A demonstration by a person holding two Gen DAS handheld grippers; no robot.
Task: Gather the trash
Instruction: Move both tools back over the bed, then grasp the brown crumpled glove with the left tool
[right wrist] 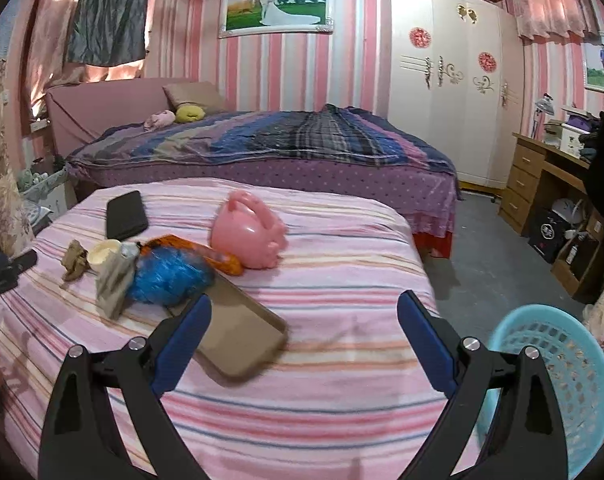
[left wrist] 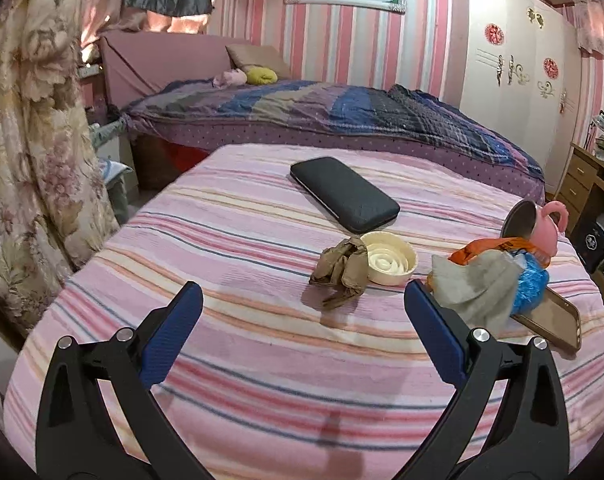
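While your left tool (left wrist: pixel 302 312) and right tool (right wrist: pixel 304 320) both hover spread wide and empty over the striped bed (right wrist: pixel 342 280), trash sits mid-bed: crumpled brown paper (left wrist: pixel 340 270) touching the cream dish (left wrist: pixel 388 258), grey wrapper (left wrist: pixel 476 284), blue bag (right wrist: pixel 168 276); turquoise basket (right wrist: pixel 558 368) at your right

We see a black textured rectangular case (left wrist: pixel 344 193) lying flat on the pink striped bedspread (left wrist: pixel 238 340). Near it a pink plastic watering can (right wrist: pixel 249 236) lies tipped over, and a tan phone case (right wrist: pixel 244 338) rests face up.
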